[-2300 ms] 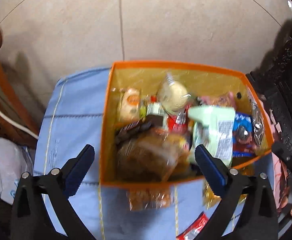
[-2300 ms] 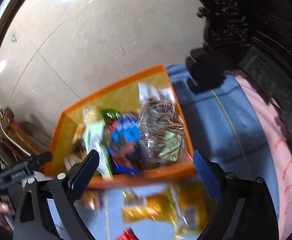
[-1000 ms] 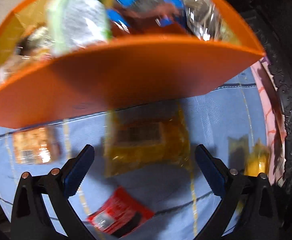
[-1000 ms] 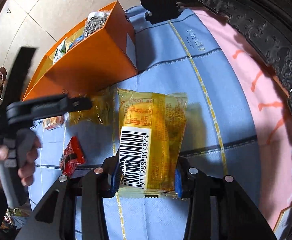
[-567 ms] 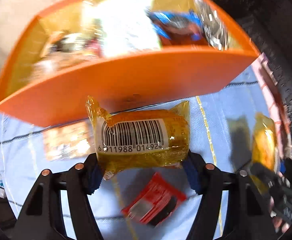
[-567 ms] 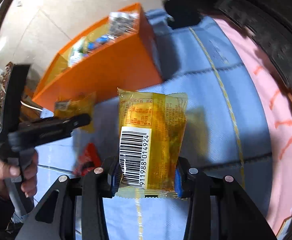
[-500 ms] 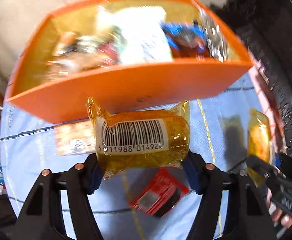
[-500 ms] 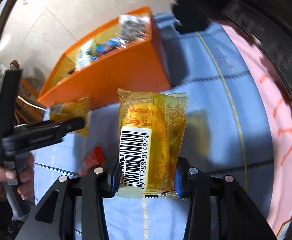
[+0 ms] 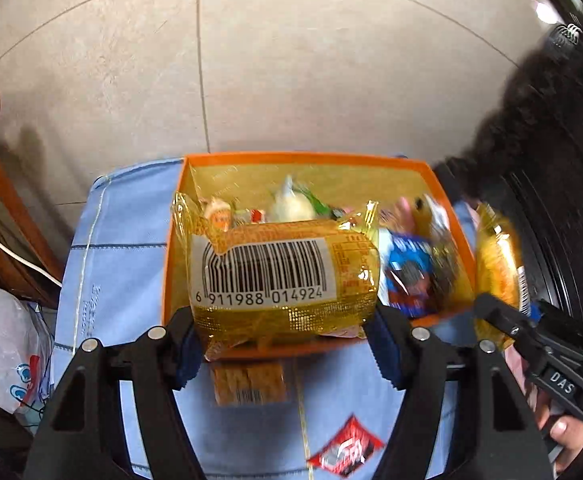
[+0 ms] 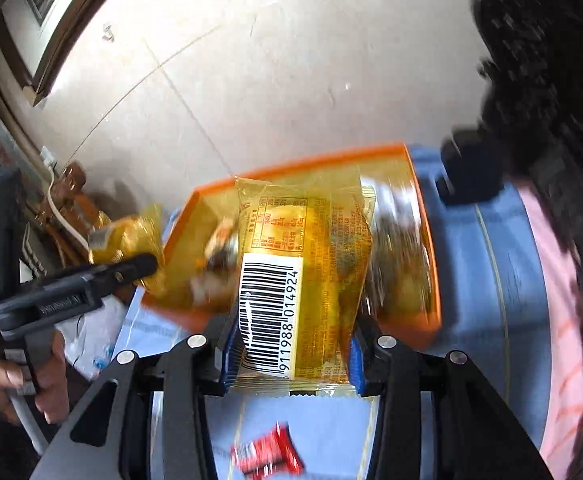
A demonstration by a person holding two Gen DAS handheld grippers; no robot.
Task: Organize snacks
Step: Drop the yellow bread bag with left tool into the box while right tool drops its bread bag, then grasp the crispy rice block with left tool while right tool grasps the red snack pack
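Two yellow snack packs are up in the air at once, both heading for the orange box [image 9: 371, 158]. Going left to right: the left gripper [image 9: 285, 354] is clenched on the first yellow pack [image 9: 279, 276], long axis lying crosswise, 9 to 3. The box opening sits right behind it at 12, so I'd guess it only needs a short push forward, then a drop. The right gripper [image 10: 291, 356] is clamped on the second yellow pack [image 10: 307, 268], long axis pointing at 12, box again at 12. Neither looks clearly nearer. A red packet [image 9: 347, 446] lies on the blue cloth [image 9: 119, 248].
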